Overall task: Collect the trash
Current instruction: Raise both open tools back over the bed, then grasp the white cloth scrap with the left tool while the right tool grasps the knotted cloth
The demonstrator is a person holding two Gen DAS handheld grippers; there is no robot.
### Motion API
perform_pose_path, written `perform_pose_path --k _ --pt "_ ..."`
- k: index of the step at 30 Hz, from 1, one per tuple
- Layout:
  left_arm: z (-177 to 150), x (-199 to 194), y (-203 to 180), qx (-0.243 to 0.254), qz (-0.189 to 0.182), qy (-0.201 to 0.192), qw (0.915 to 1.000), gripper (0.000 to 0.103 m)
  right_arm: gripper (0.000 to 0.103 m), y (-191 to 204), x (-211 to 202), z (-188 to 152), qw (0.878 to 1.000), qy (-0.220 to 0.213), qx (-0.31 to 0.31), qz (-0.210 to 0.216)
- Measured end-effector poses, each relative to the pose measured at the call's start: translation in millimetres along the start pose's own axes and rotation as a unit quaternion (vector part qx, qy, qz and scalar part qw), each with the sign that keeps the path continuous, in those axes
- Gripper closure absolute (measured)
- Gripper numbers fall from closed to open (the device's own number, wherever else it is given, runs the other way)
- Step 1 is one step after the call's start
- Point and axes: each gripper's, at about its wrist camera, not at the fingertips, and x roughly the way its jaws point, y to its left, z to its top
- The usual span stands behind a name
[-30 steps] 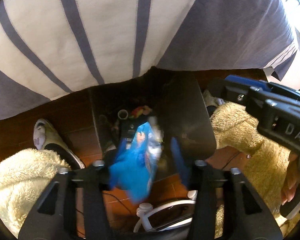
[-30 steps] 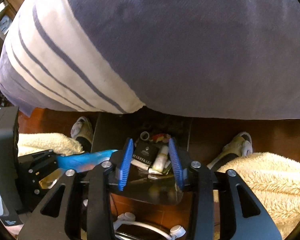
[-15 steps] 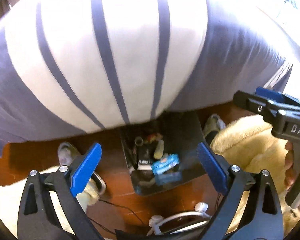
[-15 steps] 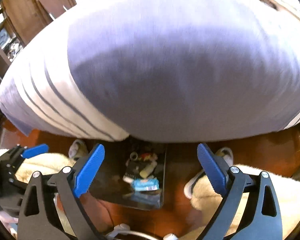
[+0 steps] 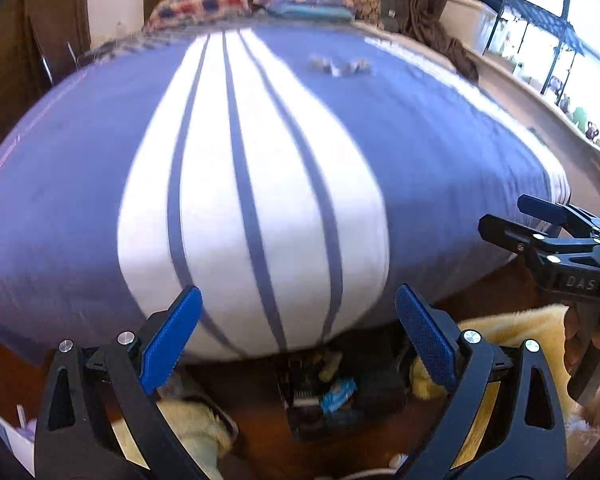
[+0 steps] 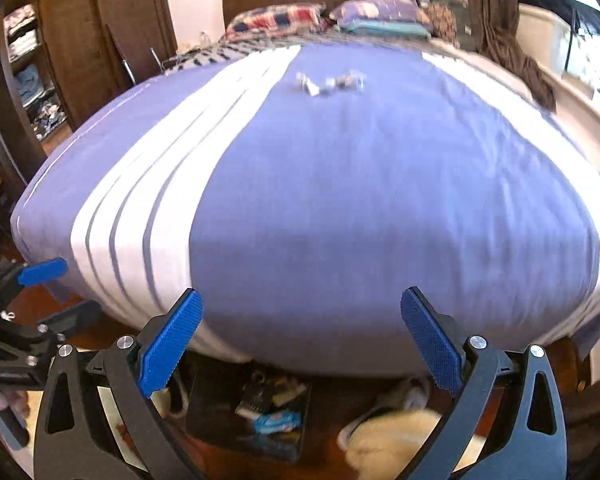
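Both ribbed blue-padded claws, left gripper and right gripper, gape empty above the boxy dark bin of crumpled wrappers

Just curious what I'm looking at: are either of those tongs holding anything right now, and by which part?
Nothing is held. The left tongs stand wide open and empty; the right tongs' jaws are opening, nothing between them. The blue wrapper lies in the dark bin on the floor.

The small crumpled items far up the bed are blurred — too small to identify. The bed's overhang hides part of the dark bin, its contents smeared. The right gripper is cut off — one fingertip shows.
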Motion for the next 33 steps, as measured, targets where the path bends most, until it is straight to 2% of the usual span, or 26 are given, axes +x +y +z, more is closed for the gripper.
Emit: perform_pose_path --k 3,6,13,17,22,27,29,31,33 --pt "25.2 0.2 -0.6 0.010 0.004 -0.018 0.9998 0.008 0.003 -7.5 4.0 23.2 1.000 -0.013 -0.007 -0.012" --pt "50.6 9.7 -0.4 0.014 0.003 -0.022 0.9996 0.008 0.003 -22.4 11.0 50.5 1.000 -0.016 0.004 -0.003" --pt "108.3 53.8 -2.3 0.021 -0.001 -0.014 0.9997 0.008 0.003 -50.4 46.1 113.5 1.000 -0.020 0.017 -0.015" --pt "140.8 88.2 0.2 0.019 0.001 0.000 0.9998 0.008 0.003 -64.7 81.1 152.3 0.999 -0.027 0.027 -0.028" --pt "178.7 122.5 -0.5 0.029 0.014 -0.001 0.9995 0.008 0.003 -76.9 128.9 191.9 0.999 -0.017 0.024 -0.044" --pt "202.8 147.2 1.3 0.028 -0.001 0.009 0.9996 0.008 0.004 -93.5 168.3 222.5 0.998 -0.005 0.065 -0.028" --pt "211.8 158.2 0.6 0.030 -0.001 0.010 0.9995 0.008 0.007 -94.2 180.8 233.0 0.998 -0.003 0.061 -0.029" --pt "218.9 167.6 -0.9 0.032 -0.001 0.011 0.9994 0.008 0.019 -92.0 192.4 240.4 0.998 0.003 0.057 -0.025" --pt "225.0 175.4 -2.4 0.034 -0.001 0.011 0.9994 0.008 0.025 -89.2 205.9 246.7 0.998 0.015 0.053 -0.020"
